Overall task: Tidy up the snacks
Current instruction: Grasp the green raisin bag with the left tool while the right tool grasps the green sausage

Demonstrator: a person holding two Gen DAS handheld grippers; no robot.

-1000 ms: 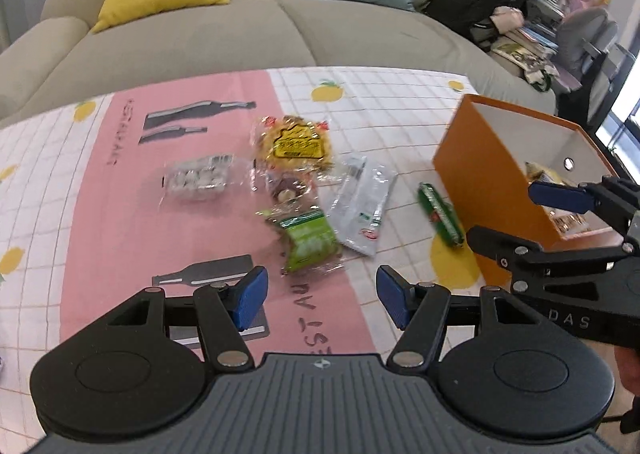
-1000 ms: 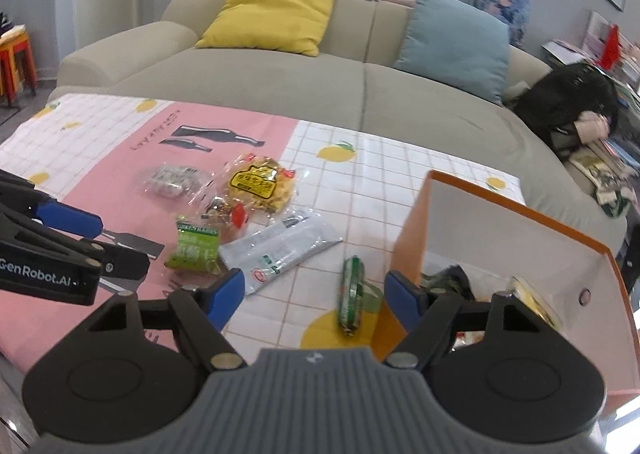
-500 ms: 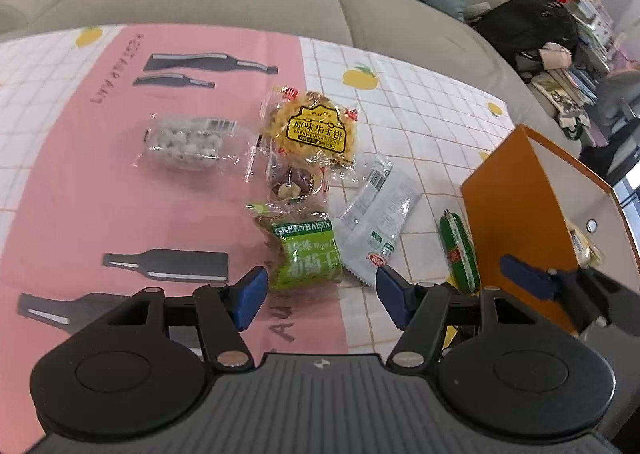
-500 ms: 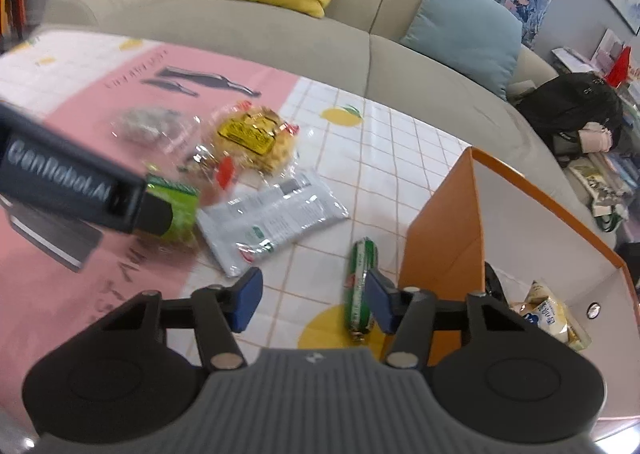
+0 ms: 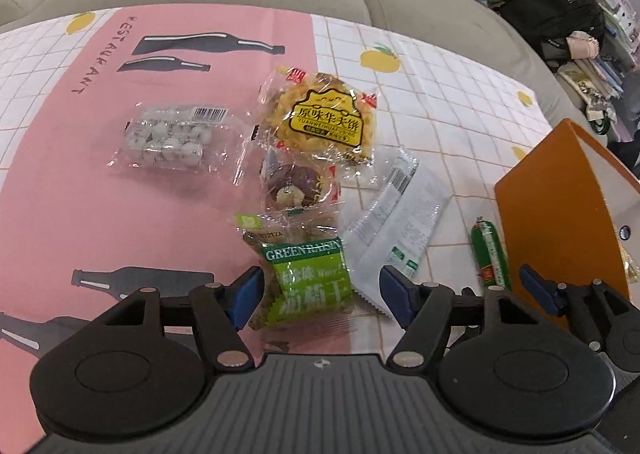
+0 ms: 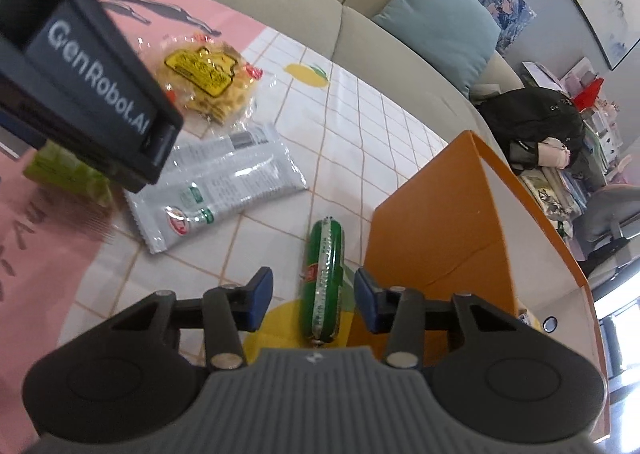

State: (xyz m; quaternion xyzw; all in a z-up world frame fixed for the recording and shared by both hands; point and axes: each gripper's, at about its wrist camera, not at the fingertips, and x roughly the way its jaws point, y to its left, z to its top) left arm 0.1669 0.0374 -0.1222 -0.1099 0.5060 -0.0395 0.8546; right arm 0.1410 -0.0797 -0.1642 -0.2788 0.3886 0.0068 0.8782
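Left wrist view: our left gripper (image 5: 320, 290) sits low over the tabletop (image 5: 440, 93), jaws apart and straddling the green raisin packet (image 5: 308, 278), printed "GREEN RAISIN", which we judge is lined up for a pick. Our right gripper (image 6: 308, 294), jaws apart too, brackets the green sausage stick (image 6: 324, 274) lying just beside the orange box (image 6: 436, 230), likely its destination. The yellow cake pack (image 5: 324, 117) carries Chinese lettering; the other gripper's body reads "GenRobot.AI".
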